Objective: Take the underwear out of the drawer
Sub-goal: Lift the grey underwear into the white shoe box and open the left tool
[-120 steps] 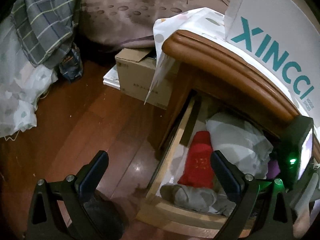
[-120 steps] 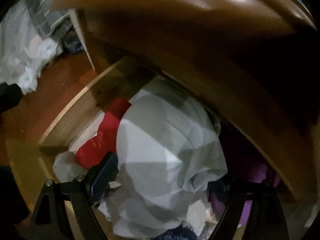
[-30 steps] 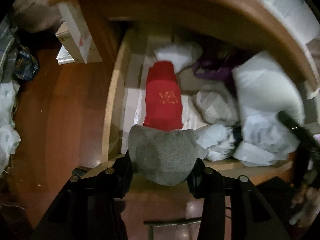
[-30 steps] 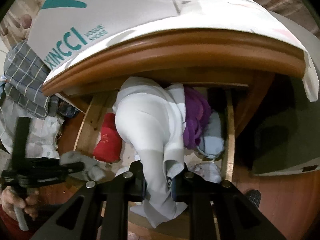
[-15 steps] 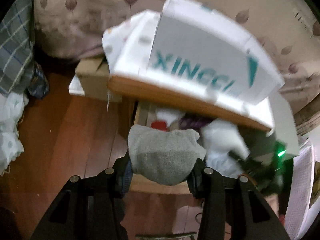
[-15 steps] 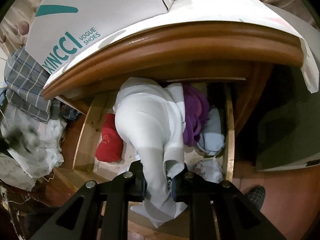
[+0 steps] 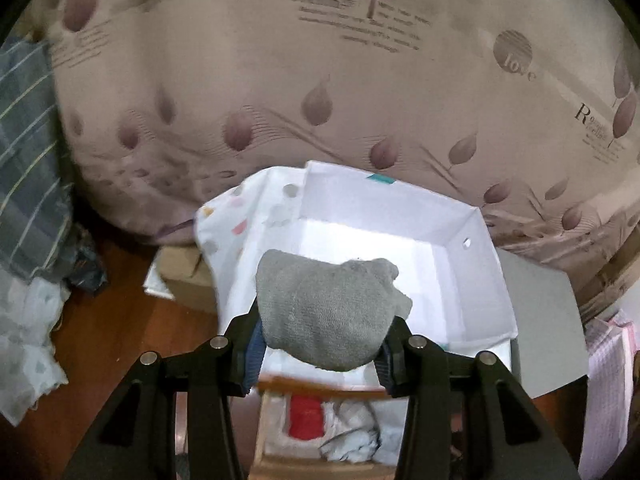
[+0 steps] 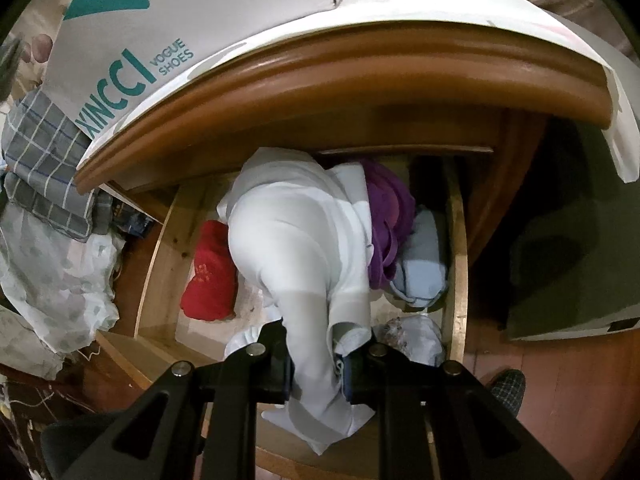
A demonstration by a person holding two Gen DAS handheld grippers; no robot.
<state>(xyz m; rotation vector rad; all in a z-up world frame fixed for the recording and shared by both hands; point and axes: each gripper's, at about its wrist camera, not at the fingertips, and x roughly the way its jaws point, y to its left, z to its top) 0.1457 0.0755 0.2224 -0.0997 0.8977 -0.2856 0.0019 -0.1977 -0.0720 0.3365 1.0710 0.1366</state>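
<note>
Our left gripper pinches the grey underwear between closed fingers, above the open white shoebox, likely to drop it. Our right gripper clamps white underwear, half-lifted from the drawer.

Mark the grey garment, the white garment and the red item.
grey garment (image 7: 328,312), left wrist view, middle of the bundle.
white garment (image 8: 304,240), right wrist view, upper bulge.
red item (image 8: 212,276), right wrist view, centre, lying in the drawer.
</note>
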